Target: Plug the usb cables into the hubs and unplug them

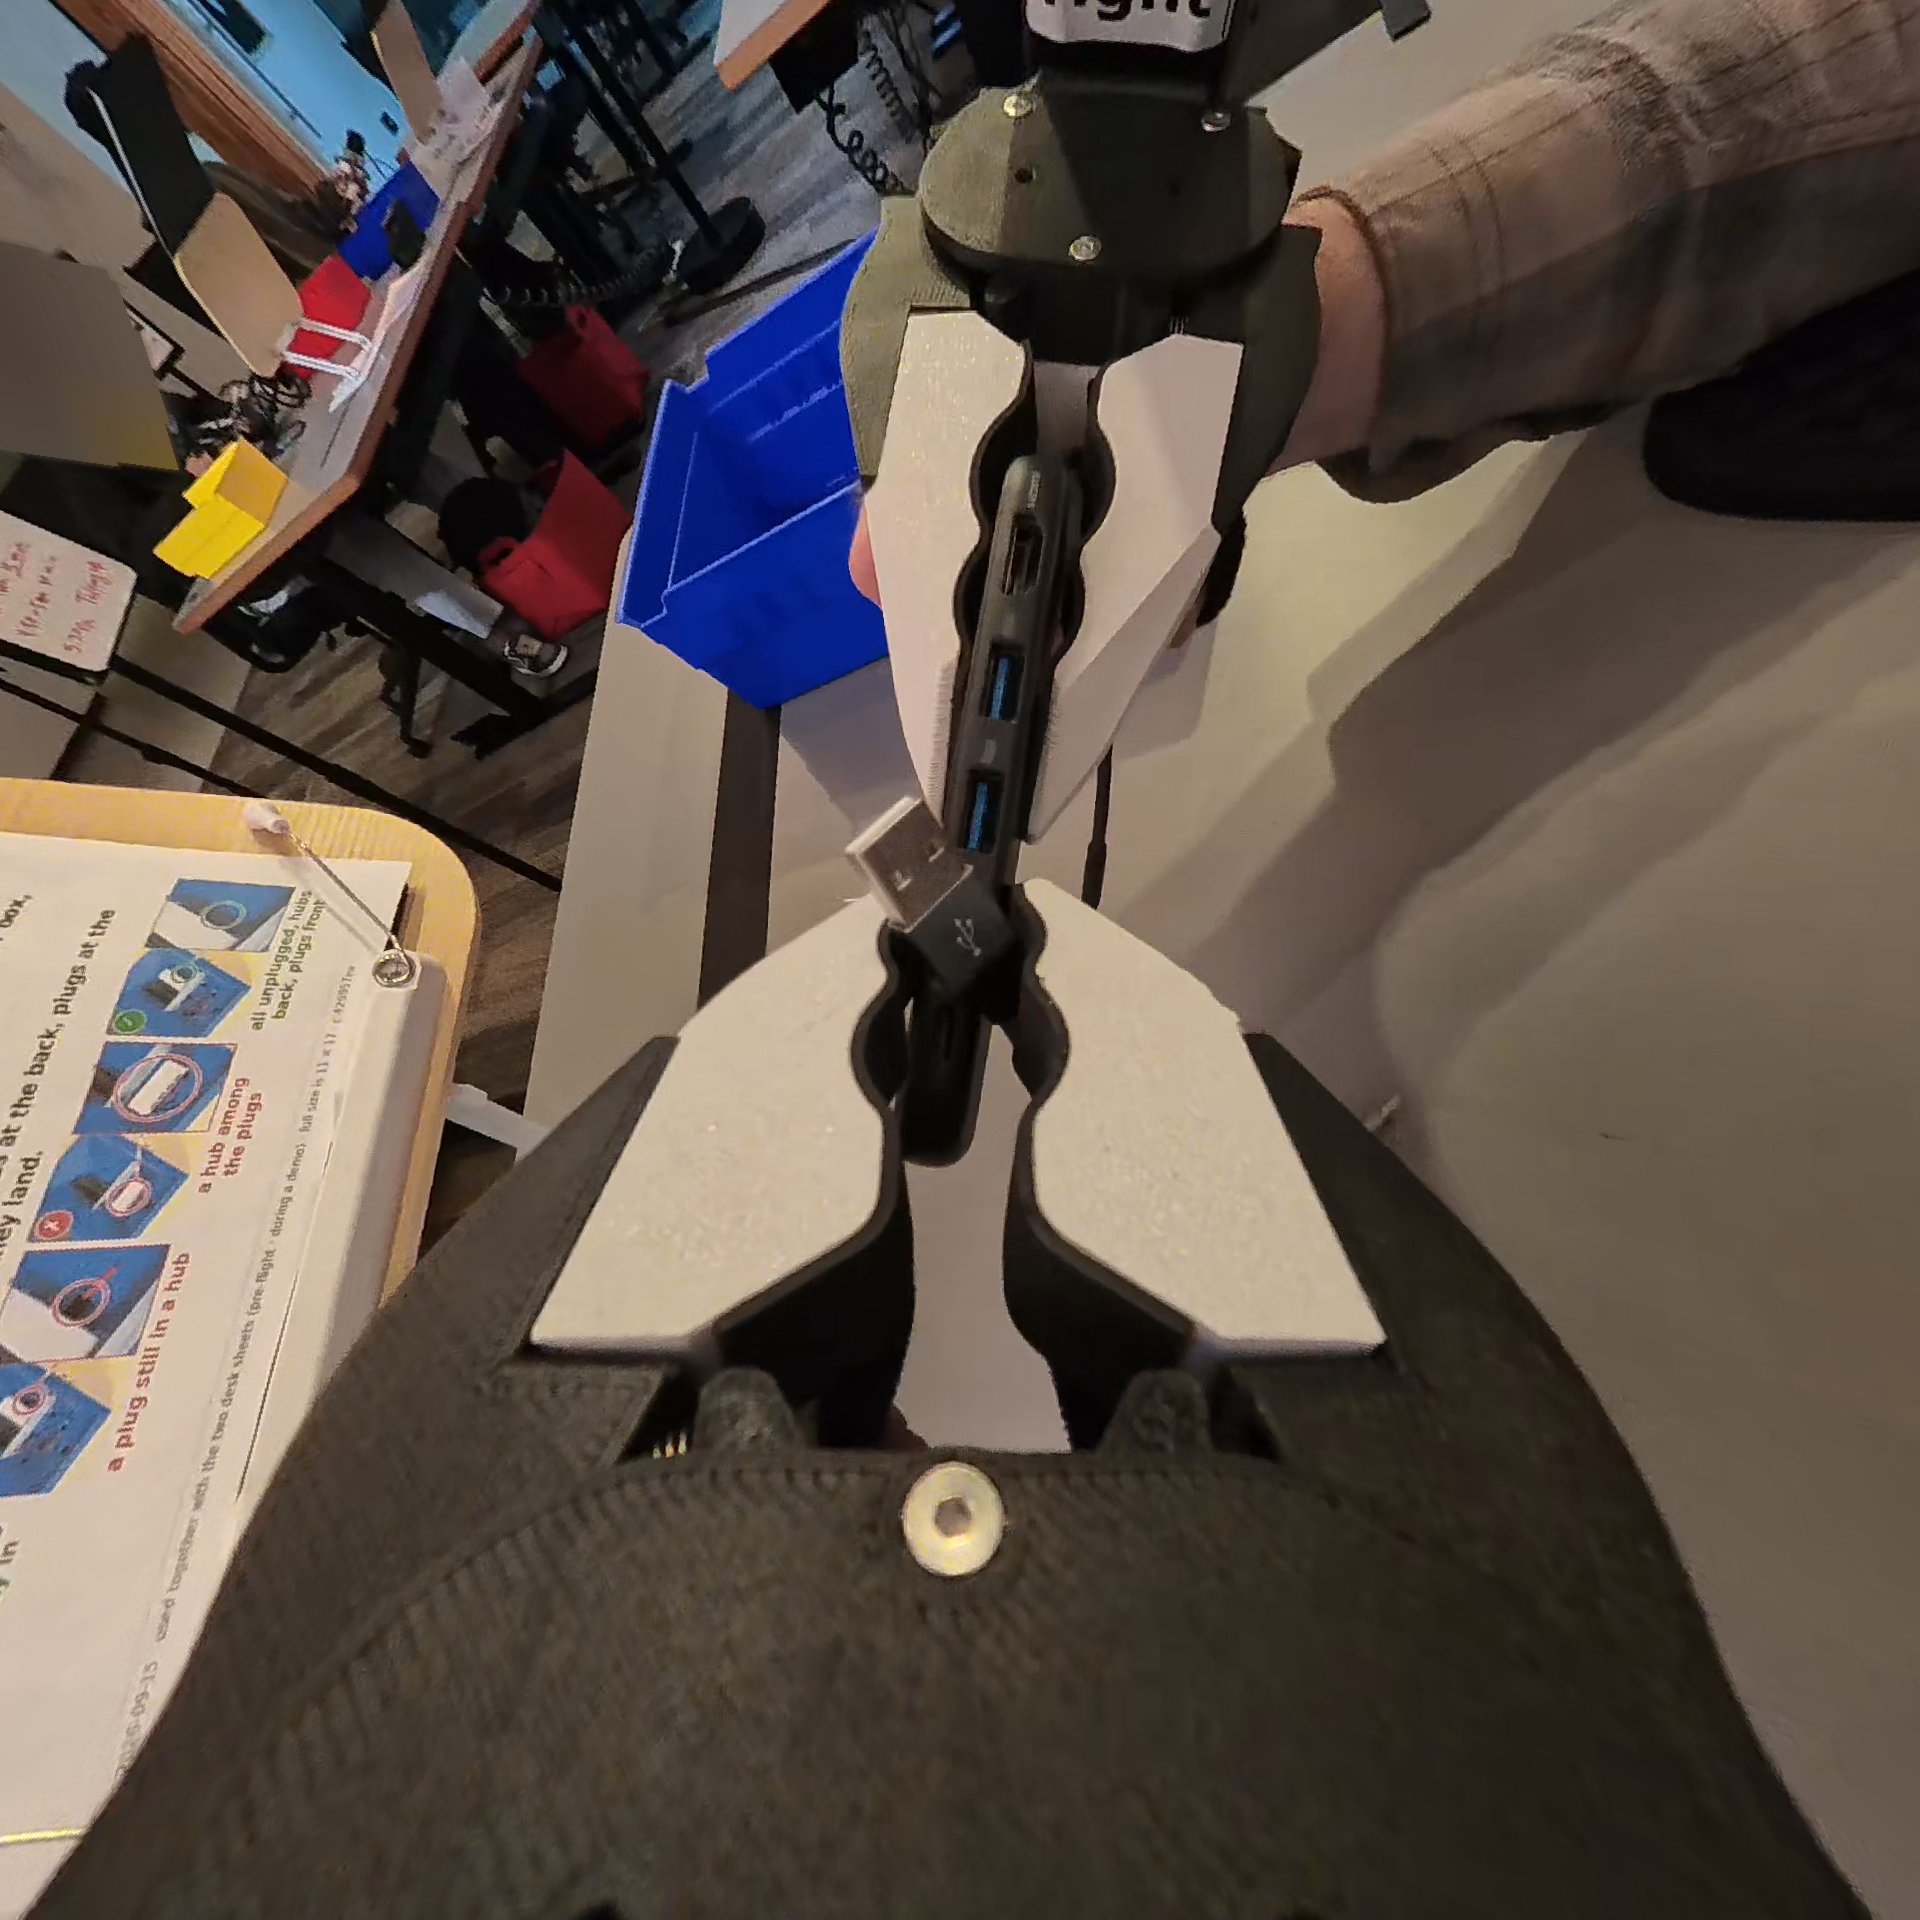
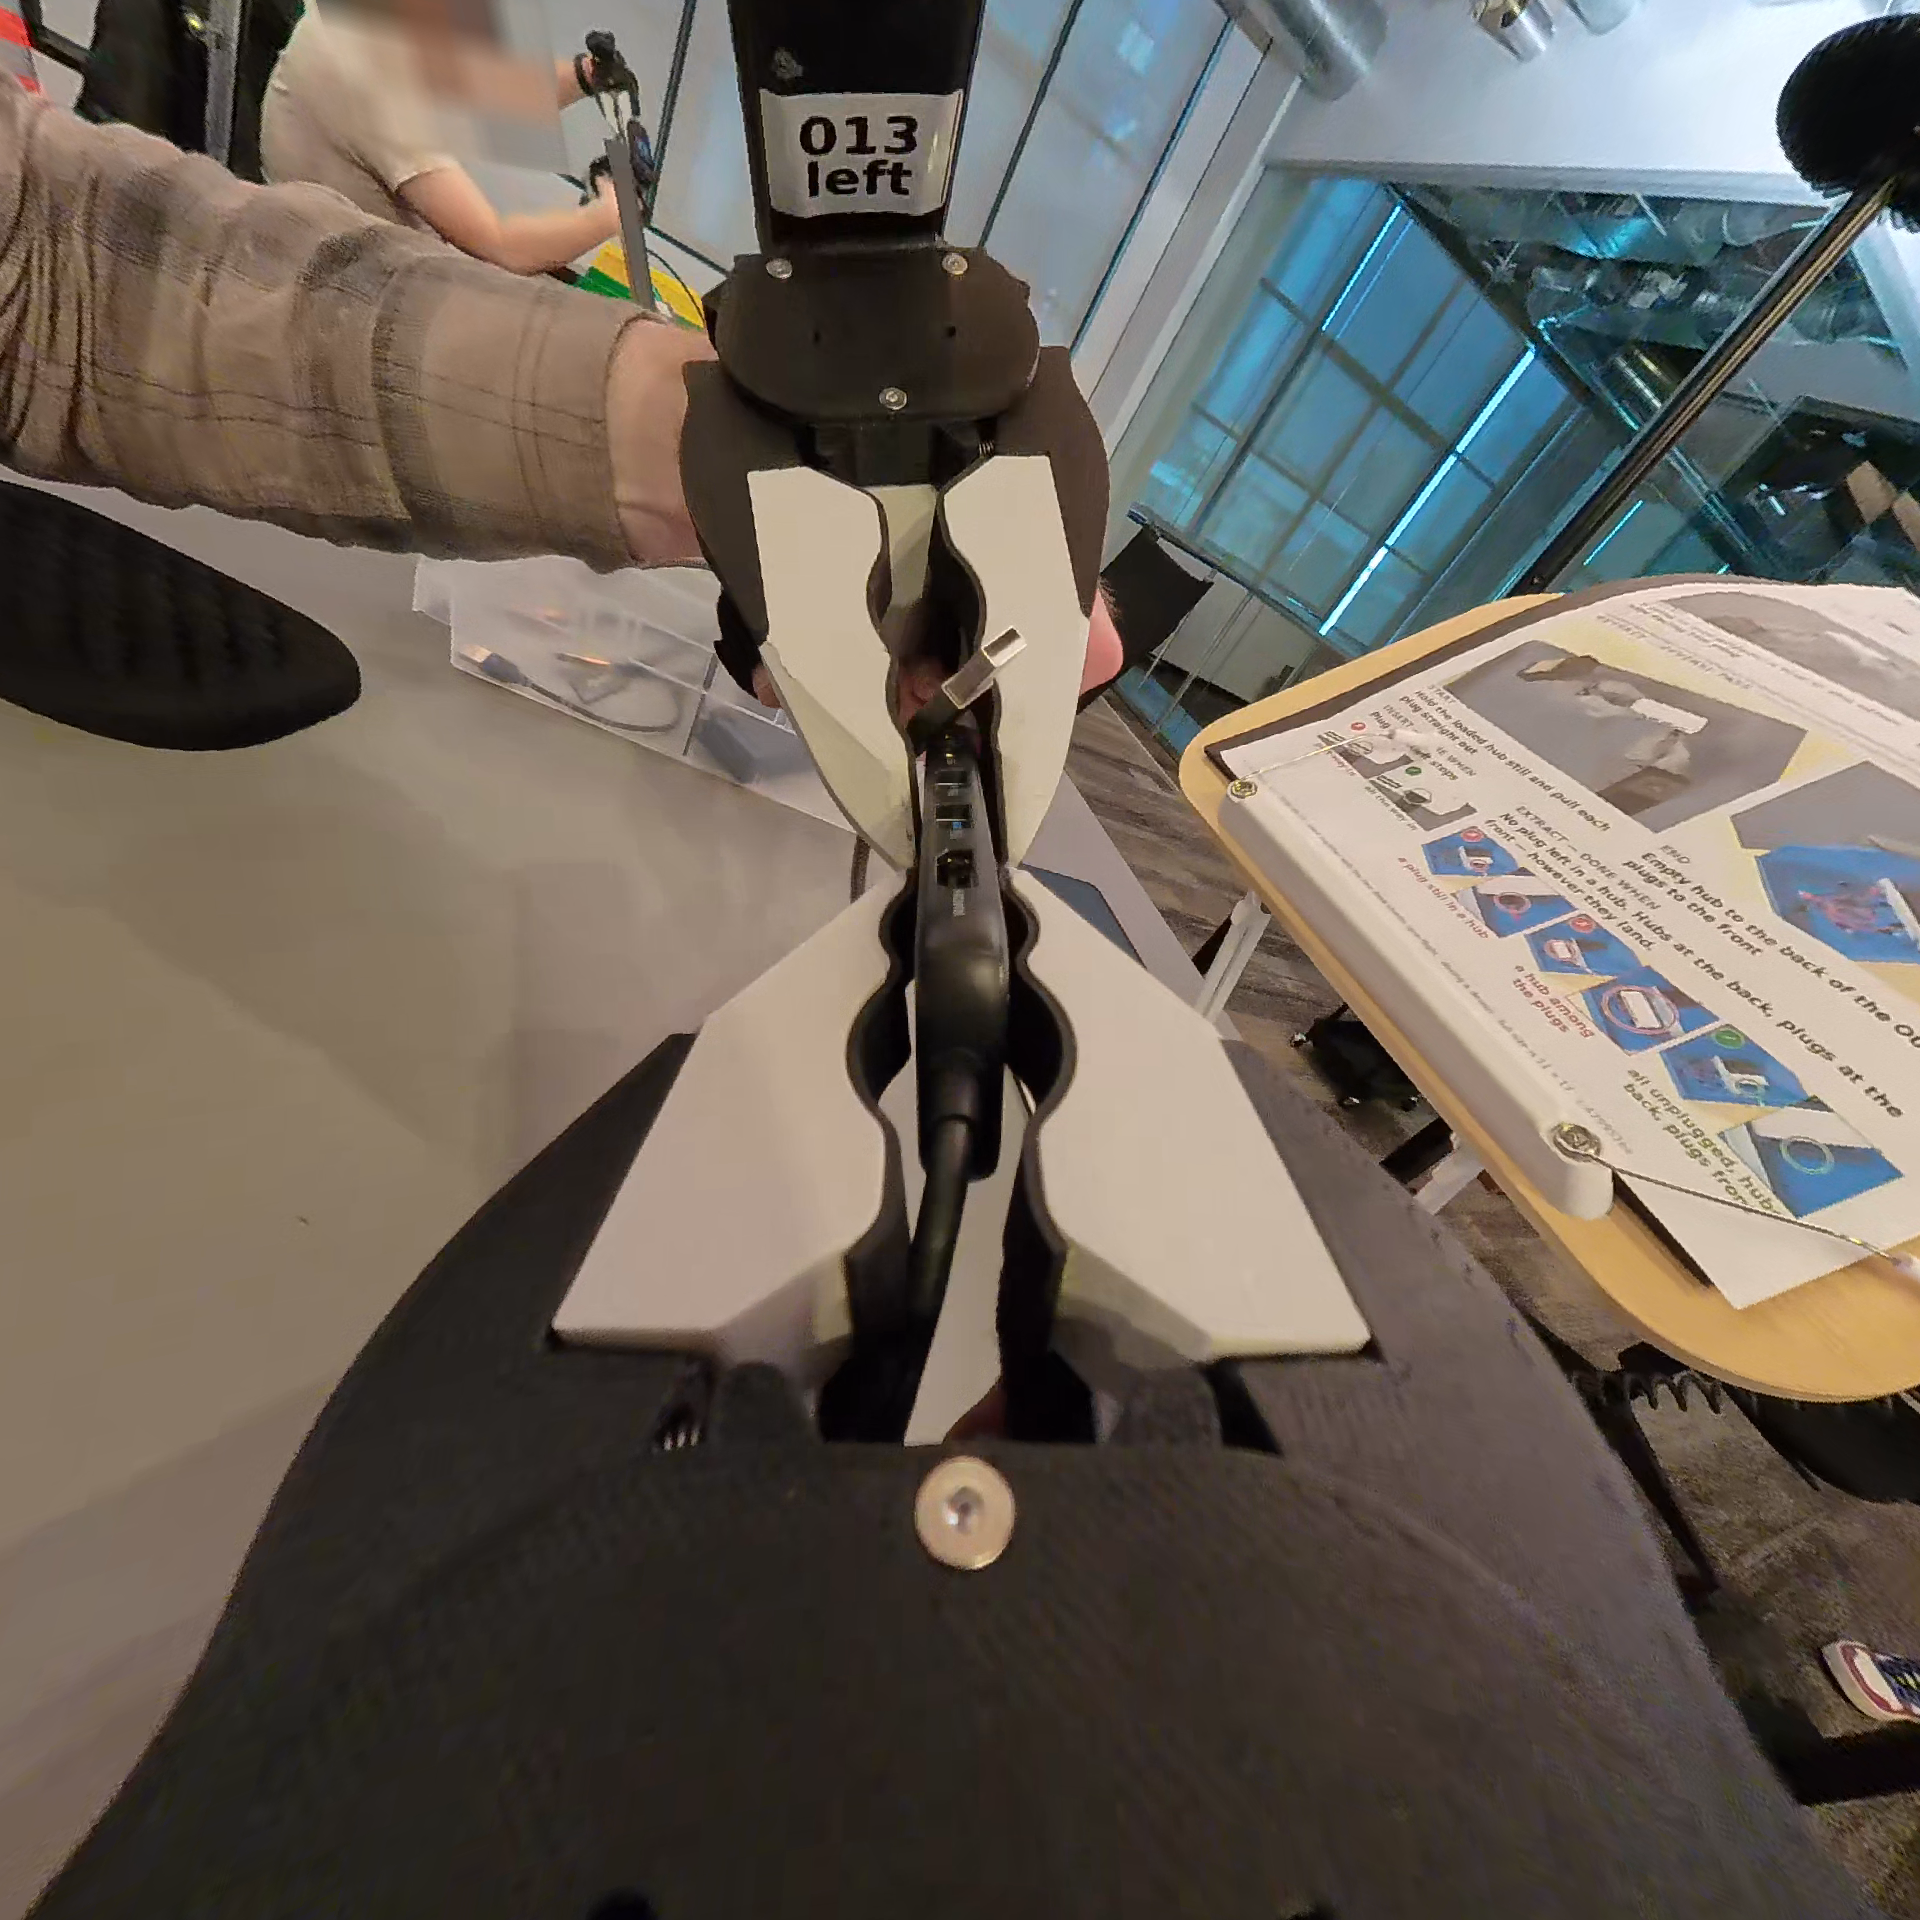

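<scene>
Plug (image 1: 912,878): clamped in our left tongs (image 1: 951,971), tip beside the hub, not inserted.
Hub (image 2: 958,935): we grip it in our right tongs (image 2: 961,966).

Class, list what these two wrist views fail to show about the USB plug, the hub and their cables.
- Left wrist view: the USB plug cable is hidden between the left gripper fingers.
- Left wrist view: the hub far end is covered by the right gripper.
- Right wrist view: the hub's cable runs out of sight behind the gripper body.
- Both views: whether the plug's metal tip touches the hub is unclear.
</scene>
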`<state>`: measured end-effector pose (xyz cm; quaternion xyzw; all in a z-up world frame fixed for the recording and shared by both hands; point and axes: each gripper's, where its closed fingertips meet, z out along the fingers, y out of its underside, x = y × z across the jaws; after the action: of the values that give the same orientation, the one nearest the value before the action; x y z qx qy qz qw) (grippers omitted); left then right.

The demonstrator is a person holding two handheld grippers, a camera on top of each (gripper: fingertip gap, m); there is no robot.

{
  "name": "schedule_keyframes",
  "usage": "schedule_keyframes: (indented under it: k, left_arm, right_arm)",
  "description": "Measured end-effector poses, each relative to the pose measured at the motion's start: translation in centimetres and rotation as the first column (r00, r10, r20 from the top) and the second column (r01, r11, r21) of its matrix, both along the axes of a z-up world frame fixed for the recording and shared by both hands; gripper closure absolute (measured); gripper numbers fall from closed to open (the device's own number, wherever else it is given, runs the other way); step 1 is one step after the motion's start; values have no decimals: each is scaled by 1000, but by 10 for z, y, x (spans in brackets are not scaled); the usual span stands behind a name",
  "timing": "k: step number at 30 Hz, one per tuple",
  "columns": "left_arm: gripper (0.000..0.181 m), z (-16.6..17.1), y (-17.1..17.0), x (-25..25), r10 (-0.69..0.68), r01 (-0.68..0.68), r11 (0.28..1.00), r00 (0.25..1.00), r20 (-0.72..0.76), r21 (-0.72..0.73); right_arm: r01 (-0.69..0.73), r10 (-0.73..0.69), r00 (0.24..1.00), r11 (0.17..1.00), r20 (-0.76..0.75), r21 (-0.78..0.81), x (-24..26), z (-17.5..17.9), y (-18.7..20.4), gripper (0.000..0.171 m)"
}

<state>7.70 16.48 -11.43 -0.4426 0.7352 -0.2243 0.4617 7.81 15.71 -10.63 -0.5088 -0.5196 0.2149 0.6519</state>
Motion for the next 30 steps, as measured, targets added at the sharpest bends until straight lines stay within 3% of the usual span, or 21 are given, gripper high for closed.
schedule_keyframes:
  k: [8, 14, 21, 26, 30]
  left_arm:
    - [165, -1, 1, 3, 24, -22, 999, 999, 42, -30]
    - [162, 4, 7, 5, 69, -44, 991, 976, 206, -124]
    - [167, 1, 27, -9, 208, -92, 953, 891, 405, -287]
    - [168, -30, 32, -12, 238, -172, 957, 927, 291, -235]
    - [168, -52, 30, -12, 231, -214, 963, 968, 94, -161]
  right_arm:
    - [-2, 3, 1000, 999, 27, -38, 3, -2, 1, 161]
    - [15, -12, 1000, 992, 25, -128, 11, -3, 6, 161]
    - [80, -64, 996, 964, 68, -256, 26, -35, 25, 162]
    - [115, -89, 988, 969, 126, -221, 32, -27, 24, 162]
    - [85, -64, 985, 988, 163, -127, 33, -2, 6, 162]
